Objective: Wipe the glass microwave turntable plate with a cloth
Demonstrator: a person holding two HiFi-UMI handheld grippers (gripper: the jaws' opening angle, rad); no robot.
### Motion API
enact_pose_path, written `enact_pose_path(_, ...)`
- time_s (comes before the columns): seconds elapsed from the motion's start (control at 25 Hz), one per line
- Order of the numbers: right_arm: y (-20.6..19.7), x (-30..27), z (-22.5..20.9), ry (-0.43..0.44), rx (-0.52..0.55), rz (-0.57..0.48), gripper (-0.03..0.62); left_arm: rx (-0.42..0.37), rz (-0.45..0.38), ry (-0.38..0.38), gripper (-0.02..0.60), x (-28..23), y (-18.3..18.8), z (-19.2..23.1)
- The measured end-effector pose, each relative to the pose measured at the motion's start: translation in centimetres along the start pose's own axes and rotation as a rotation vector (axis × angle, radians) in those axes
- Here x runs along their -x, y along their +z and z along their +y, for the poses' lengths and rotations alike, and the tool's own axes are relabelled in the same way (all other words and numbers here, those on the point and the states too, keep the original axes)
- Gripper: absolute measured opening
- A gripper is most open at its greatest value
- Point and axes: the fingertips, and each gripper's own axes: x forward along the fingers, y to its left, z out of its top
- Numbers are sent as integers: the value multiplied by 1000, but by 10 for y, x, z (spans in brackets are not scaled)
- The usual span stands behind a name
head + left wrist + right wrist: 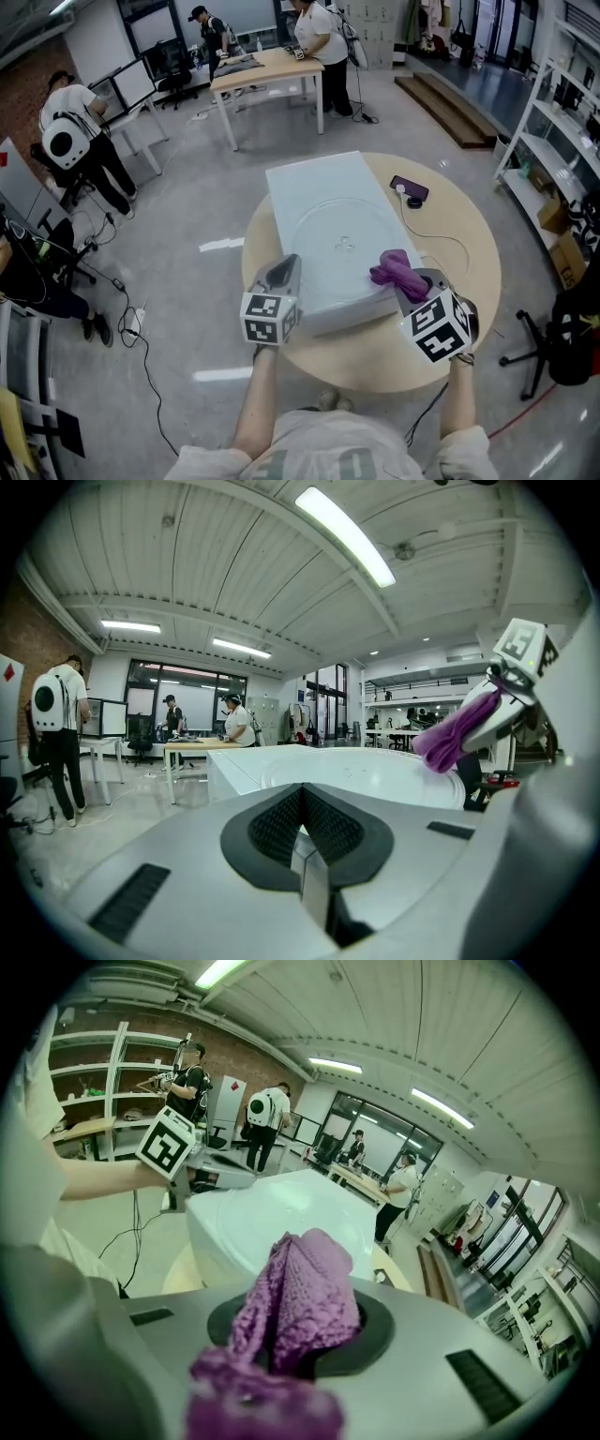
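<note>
Two grippers, one per hand: left gripper (284, 268) and right gripper (414, 281). One plate (343, 240), one cloth (395, 269), one white box (309, 183), one round table (473, 258), one phone (410, 189) with one cable (448, 234). Four people (267, 1121) further off in the room.

Plate flat on top of the box, box on the table. Ahead of both grippers and between them: just beyond the left tips, forward and to the left of the right tips. Apart from the left gripper.

Left jaws pressed together, nothing between them. Right jaws clamped on the cloth, bunched and standing up out of them, at the plate's near right edge. Cannot tell whether cloth and glass touch.

Plate round, clear glass, nearly lost against the white beneath. Shown only by a faint ring near the rim and a small lobed hub at the centre. Pale and glossy in the left gripper view. Cloth purple, with a knitted texture.
</note>
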Motion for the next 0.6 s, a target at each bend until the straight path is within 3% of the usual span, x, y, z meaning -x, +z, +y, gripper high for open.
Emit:
enact_pose_path(0.24,55,-42,-74,-111,2,-89,49,2,-4,0,2,-2,1,-1)
enact_pose_path(0.4,69,-96,-101,-80,-13,-49,49,-2,1,-1,2,-2,0,-4)
enact_pose_path(0.6,49,-127,-103,-47,-27,26,49,-9,-2,-9,2,-3,-2,-11)
